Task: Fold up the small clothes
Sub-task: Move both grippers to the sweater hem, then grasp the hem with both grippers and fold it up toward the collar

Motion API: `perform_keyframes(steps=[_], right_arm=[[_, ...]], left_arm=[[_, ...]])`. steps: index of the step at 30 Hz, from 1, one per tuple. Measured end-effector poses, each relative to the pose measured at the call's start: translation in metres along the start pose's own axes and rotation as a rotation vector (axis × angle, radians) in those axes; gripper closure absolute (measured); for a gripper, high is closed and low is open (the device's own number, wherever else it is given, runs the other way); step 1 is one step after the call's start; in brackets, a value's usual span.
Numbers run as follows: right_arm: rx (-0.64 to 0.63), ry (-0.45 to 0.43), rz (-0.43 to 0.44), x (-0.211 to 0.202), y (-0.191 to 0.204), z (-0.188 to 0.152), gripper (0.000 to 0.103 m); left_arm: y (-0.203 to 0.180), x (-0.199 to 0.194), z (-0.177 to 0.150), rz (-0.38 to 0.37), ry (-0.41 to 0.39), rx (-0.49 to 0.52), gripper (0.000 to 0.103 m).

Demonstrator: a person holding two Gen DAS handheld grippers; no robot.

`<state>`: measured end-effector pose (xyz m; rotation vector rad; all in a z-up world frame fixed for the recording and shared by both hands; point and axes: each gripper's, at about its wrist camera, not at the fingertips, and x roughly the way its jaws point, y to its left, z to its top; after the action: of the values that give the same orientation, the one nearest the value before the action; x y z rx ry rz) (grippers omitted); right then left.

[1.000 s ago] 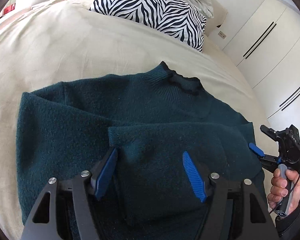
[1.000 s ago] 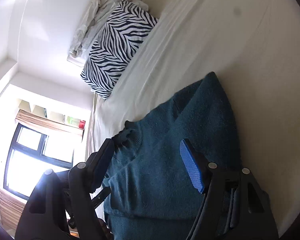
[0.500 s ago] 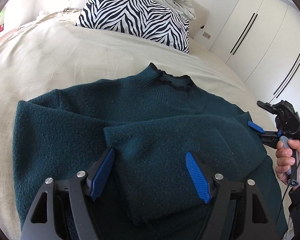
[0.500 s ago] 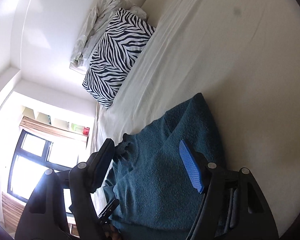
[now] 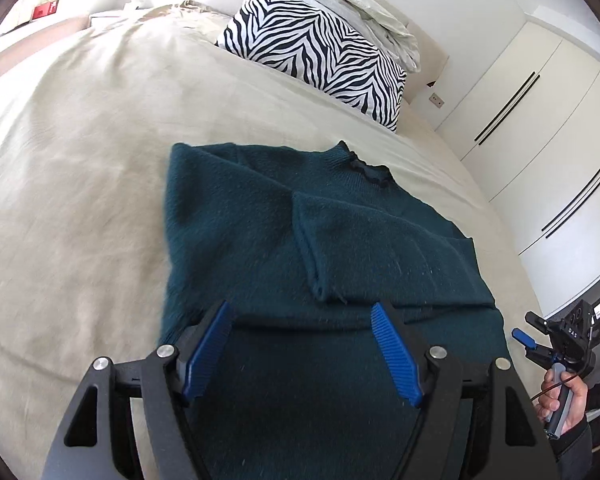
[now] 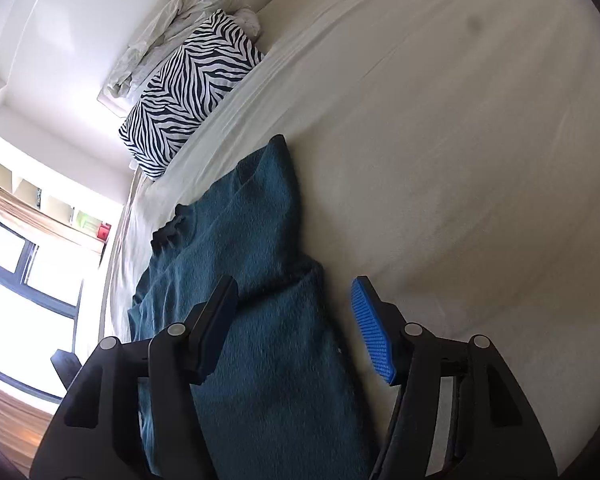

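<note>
1. Dark teal sweater (image 5: pixel 300 240) lying flat on a beige bed (image 5: pixel 80 168), collar toward a zebra-print pillow (image 5: pixel 320 48), one sleeve folded across the chest.
2. Left gripper (image 5: pixel 300 344) poised above the sweater's lower part, blue pads spread wide, gripping nothing.
3. Right gripper (image 6: pixel 296 320) over the sweater's edge, jaws just narrowed yet parted, pads clear of the fabric.
4. White wardrobe doors (image 5: pixel 540 128) beyond the bed; bright window (image 6: pixel 16 280) opposite.
</note>
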<state>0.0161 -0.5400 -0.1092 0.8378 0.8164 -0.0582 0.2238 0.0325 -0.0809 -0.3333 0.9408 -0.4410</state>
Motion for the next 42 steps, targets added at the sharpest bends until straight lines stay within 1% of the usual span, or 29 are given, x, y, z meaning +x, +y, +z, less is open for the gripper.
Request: perform_keyframes(steps=[3,4,6,8,10,12,14,17,21,22,25,29,30,32,33,35,36,37,38,39,40,41,42], right_arm=[[-0.033,0.007,0.021,-0.041,-0.003,-0.041,0.043],[-0.040,0.014,0.014,-0.051,-0.004,-0.054,0.042],[-0.066,0.021,-0.016,-0.071,-0.007,-0.080,0.042],[-0.094,0.042,-0.047,-0.088,-0.012,-0.102,0.042],[-0.092,0.063,-0.067,-0.101,-0.020,-0.121,0.042],[-0.070,0.079,-0.101,-0.115,-0.036,-0.137,0.042],[-0.027,0.095,-0.104,-0.126,-0.050,-0.149,0.042],[0.027,0.121,-0.076,-0.137,-0.064,-0.165,0.042],[0.014,0.150,-0.075,-0.149,-0.068,-0.184,0.042],[0.014,0.161,-0.071,-0.149,-0.069,-0.187,0.042],[0.009,0.180,-0.061,-0.151,-0.068,-0.194,0.042],[0.032,0.183,-0.018,-0.147,-0.068,-0.191,0.043],[0.034,0.182,-0.011,-0.145,-0.067,-0.190,0.045],[0.039,0.185,-0.010,-0.141,-0.068,-0.190,0.055],[0.043,0.185,-0.005,-0.141,-0.069,-0.190,0.057],[0.055,0.187,-0.002,-0.139,-0.071,-0.188,0.071],[0.059,0.186,0.003,-0.139,-0.072,-0.189,0.071],[0.060,0.183,0.009,-0.139,-0.073,-0.188,0.073],[0.058,0.182,0.006,-0.140,-0.074,-0.189,0.078],[0.056,0.181,0.000,-0.140,-0.074,-0.189,0.082],[0.058,0.182,0.000,-0.141,-0.076,-0.190,0.087],[0.063,0.181,0.001,-0.140,-0.077,-0.190,0.092],[0.064,0.180,0.000,-0.139,-0.078,-0.190,0.093]], left_arm=[[0.017,-0.047,-0.039,0.033,0.006,-0.031,0.028],[0.022,-0.060,-0.053,0.043,0.018,-0.049,0.028],[0.031,-0.081,-0.081,0.029,0.038,-0.088,0.028],[0.034,-0.094,-0.109,0.036,0.081,-0.096,0.028],[0.036,-0.101,-0.135,0.023,0.137,-0.113,0.028],[0.034,-0.110,-0.156,0.015,0.150,-0.105,0.028],[0.030,-0.118,-0.169,0.001,0.166,-0.106,0.028],[0.027,-0.124,-0.182,-0.037,0.204,-0.126,0.028],[0.022,-0.126,-0.193,-0.066,0.252,-0.133,0.028],[0.021,-0.126,-0.195,-0.063,0.263,-0.129,0.028],[0.018,-0.128,-0.202,-0.060,0.282,-0.114,0.028],[0.020,-0.128,-0.203,-0.075,0.298,-0.144,0.028],[0.022,-0.128,-0.204,-0.081,0.301,-0.155,0.028],[0.026,-0.132,-0.207,-0.091,0.309,-0.179,0.028],[0.028,-0.133,-0.209,-0.094,0.313,-0.195,0.028],[0.031,-0.135,-0.212,-0.102,0.315,-0.219,0.028],[0.032,-0.137,-0.213,-0.103,0.315,-0.223,0.029],[0.033,-0.137,-0.214,-0.101,0.313,-0.225,0.031],[0.033,-0.138,-0.215,-0.089,0.312,-0.224,0.038],[0.035,-0.136,-0.214,-0.075,0.314,-0.225,0.051],[0.037,-0.135,-0.215,-0.065,0.321,-0.228,0.060],[0.040,-0.134,-0.215,-0.060,0.328,-0.234,0.078],[0.045,-0.133,-0.216,-0.055,0.332,-0.242,0.090]])
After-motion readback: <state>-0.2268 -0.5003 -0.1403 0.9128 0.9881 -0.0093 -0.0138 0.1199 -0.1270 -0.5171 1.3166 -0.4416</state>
